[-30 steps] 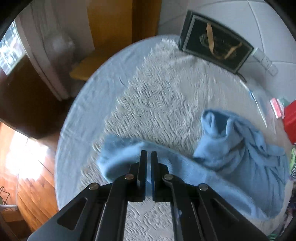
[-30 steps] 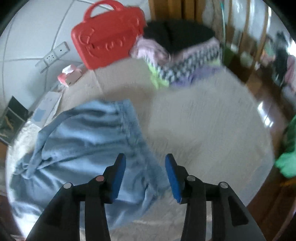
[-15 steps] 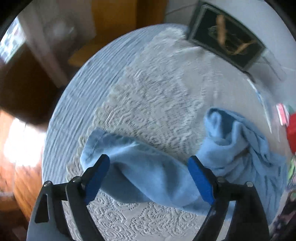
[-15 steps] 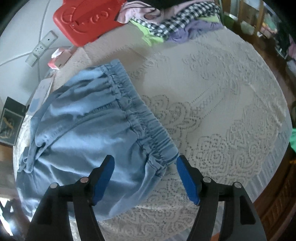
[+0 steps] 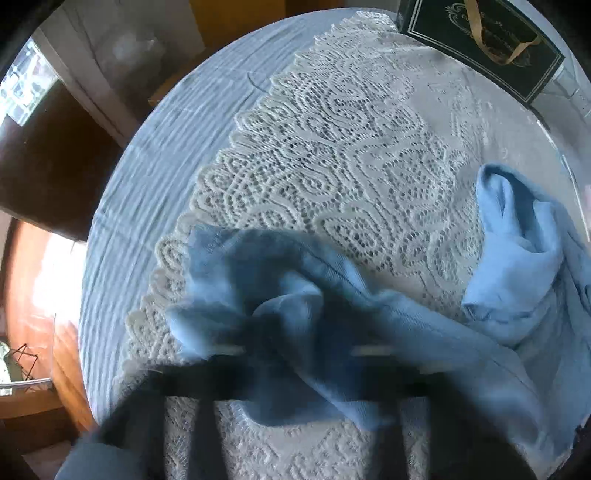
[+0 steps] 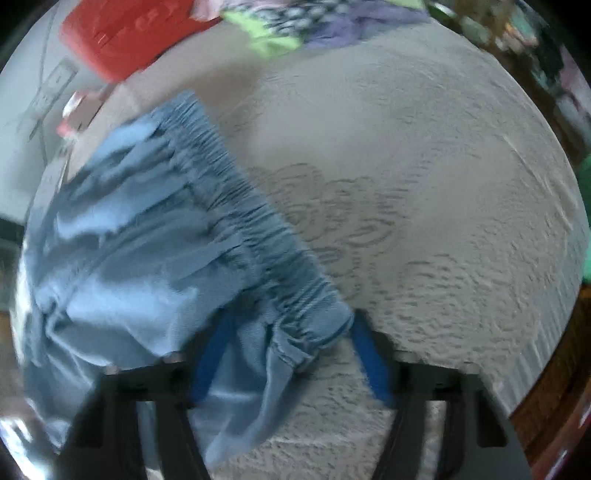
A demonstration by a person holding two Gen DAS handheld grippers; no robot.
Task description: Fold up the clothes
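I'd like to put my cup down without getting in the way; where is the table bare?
Bare lace tablecloth lies right of the blue shorts, up to the table's edge, and between the shorts and the dark gift box. It is crowded by the red case and the clothes pile.

Two close, downward wrist views, seemingly sharing the blue garment (image 5: 424, 332).

One pair of blue trousers (image 5: 406, 332), one lace cloth (image 5: 332, 166), one dark box (image 5: 480, 40) upper right, one red case (image 6: 122, 33) upper left, two grippers: left gripper (image 5: 295, 373), right gripper (image 6: 291, 354).
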